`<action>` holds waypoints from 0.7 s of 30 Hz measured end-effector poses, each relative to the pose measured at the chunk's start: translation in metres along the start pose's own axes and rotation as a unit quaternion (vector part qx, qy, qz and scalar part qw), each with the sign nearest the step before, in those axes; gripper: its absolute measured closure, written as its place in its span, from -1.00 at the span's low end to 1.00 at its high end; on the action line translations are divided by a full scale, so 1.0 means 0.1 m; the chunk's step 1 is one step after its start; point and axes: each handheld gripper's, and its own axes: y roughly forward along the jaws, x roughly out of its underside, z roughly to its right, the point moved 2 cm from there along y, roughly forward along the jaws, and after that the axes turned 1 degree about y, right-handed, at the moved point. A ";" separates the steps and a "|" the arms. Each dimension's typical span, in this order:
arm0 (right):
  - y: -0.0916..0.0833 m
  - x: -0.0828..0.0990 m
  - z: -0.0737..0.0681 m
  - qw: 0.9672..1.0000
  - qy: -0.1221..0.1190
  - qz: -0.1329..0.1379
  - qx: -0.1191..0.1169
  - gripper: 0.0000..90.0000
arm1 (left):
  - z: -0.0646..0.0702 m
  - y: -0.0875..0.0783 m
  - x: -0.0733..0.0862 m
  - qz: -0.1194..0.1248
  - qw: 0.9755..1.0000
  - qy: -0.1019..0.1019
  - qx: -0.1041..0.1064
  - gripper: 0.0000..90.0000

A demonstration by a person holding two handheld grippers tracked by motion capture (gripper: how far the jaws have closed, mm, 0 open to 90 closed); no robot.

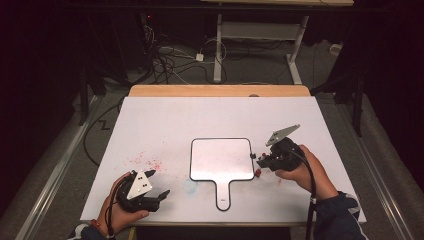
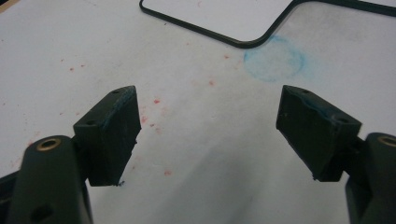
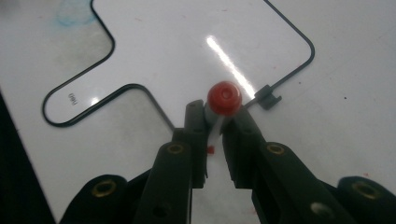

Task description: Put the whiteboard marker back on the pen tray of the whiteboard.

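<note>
A small paddle-shaped whiteboard (image 1: 222, 160) with a black rim lies mid-table, its handle (image 1: 223, 195) toward the near edge. My right gripper (image 1: 260, 164) is at the board's right edge, shut on a marker with a red end (image 3: 224, 97) that pokes out past the fingertips. In the right gripper view that gripper (image 3: 219, 116) hangs over the board's corner (image 3: 196, 42), close to a small black clip (image 3: 268, 99) on the rim. My left gripper (image 1: 159, 183) rests at the near left of the table, open with nothing in it (image 2: 208, 135).
A white sheet (image 1: 165, 120) covers the table. Red ink specks (image 1: 145, 161) dot it left of the board. A faint blue smudge (image 2: 274, 59) sits beside the handle. Cables and table legs (image 1: 218, 50) are on the floor beyond the far edge.
</note>
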 end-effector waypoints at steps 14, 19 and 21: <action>0.49 -0.02 0.42 0.989 0.115 0.094 -0.007 0.62 | 0.01 0.03 0.01 -0.009 1.000 0.002 0.002 -0.54; 0.64 0.04 0.49 0.985 0.144 0.092 0.005 0.57 | 0.02 0.03 0.01 -0.011 1.000 0.005 0.002 -0.54; 0.70 0.06 0.51 0.985 0.148 0.088 0.013 0.55 | 0.02 0.03 0.01 -0.012 1.000 0.005 0.002 -0.54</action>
